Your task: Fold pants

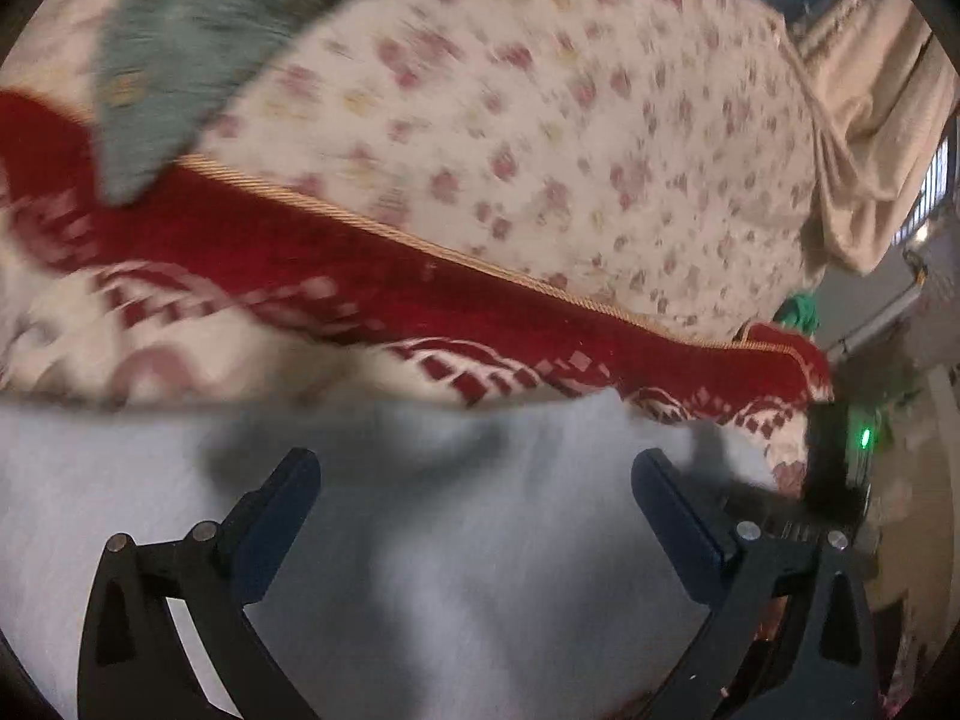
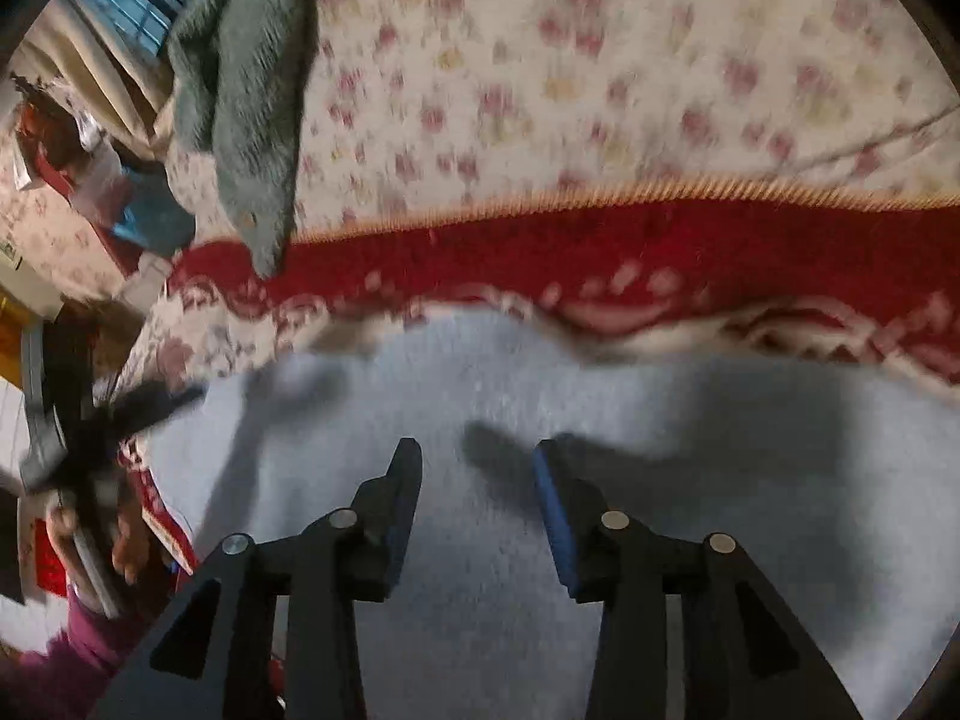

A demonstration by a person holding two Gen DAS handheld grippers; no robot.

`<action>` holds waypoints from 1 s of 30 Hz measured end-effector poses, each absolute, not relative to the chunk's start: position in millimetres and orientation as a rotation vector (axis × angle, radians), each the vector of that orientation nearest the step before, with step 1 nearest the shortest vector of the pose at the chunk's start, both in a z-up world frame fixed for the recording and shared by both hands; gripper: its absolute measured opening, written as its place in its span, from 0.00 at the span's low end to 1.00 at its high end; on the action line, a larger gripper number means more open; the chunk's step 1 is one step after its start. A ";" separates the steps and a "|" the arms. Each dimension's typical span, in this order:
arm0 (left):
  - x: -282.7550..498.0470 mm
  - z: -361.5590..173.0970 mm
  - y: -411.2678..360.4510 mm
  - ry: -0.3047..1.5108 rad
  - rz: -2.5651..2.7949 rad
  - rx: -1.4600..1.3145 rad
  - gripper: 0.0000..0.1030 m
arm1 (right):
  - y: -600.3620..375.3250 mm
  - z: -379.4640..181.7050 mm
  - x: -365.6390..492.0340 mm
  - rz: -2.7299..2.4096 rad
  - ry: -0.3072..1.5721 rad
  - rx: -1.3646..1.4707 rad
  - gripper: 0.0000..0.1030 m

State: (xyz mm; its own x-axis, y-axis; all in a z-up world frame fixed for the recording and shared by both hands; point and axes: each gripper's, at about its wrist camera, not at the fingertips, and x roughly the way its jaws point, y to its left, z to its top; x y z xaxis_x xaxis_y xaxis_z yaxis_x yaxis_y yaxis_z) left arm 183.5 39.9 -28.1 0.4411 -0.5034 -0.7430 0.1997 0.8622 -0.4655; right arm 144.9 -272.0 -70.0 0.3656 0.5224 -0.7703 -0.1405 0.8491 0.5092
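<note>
Light grey pants [image 1: 456, 528] lie spread on a red and white patterned blanket [image 1: 372, 294] on the bed. They also fill the lower half of the right wrist view [image 2: 540, 396]. My left gripper [image 1: 474, 468] hangs just above the grey cloth with its fingers wide apart and nothing between them. My right gripper [image 2: 477, 459] is over the same cloth, its fingers partly apart and empty. Both views are blurred by motion.
A grey-green garment [image 1: 180, 60] lies on the floral sheet [image 1: 570, 138] beyond the blanket; it also shows in the right wrist view [image 2: 252, 90]. The bed's edge and room clutter [image 2: 72, 192] are at the left. Curtains [image 1: 882, 120] hang at the right.
</note>
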 end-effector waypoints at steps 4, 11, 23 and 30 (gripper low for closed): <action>232.3 -49.4 -9.1 1.137 -0.521 -0.288 1.00 | -266.7 -87.3 116.1 0.478 1.063 0.326 0.41; 259.7 -67.3 -71.3 1.242 -0.637 -0.183 1.00 | -261.8 -73.3 109.1 0.546 1.071 0.302 0.42; 259.3 -73.3 -129.8 1.356 -0.854 -0.208 0.99 | -288.3 -69.7 108.8 0.584 1.054 0.415 0.45; 270.0 -96.2 -144.6 1.437 -0.841 -0.267 0.52 | -284.2 -79.5 104.1 0.563 1.065 0.370 0.45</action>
State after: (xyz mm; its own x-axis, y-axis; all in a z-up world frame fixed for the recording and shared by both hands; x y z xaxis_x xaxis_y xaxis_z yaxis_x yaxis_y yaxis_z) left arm 270.0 -144.6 -96.2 -0.0878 -0.6460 -0.7583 0.3450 0.6944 -0.6315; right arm 104.1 -284.2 -79.5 0.3659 0.5978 -0.7133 -0.2529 0.8014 0.5420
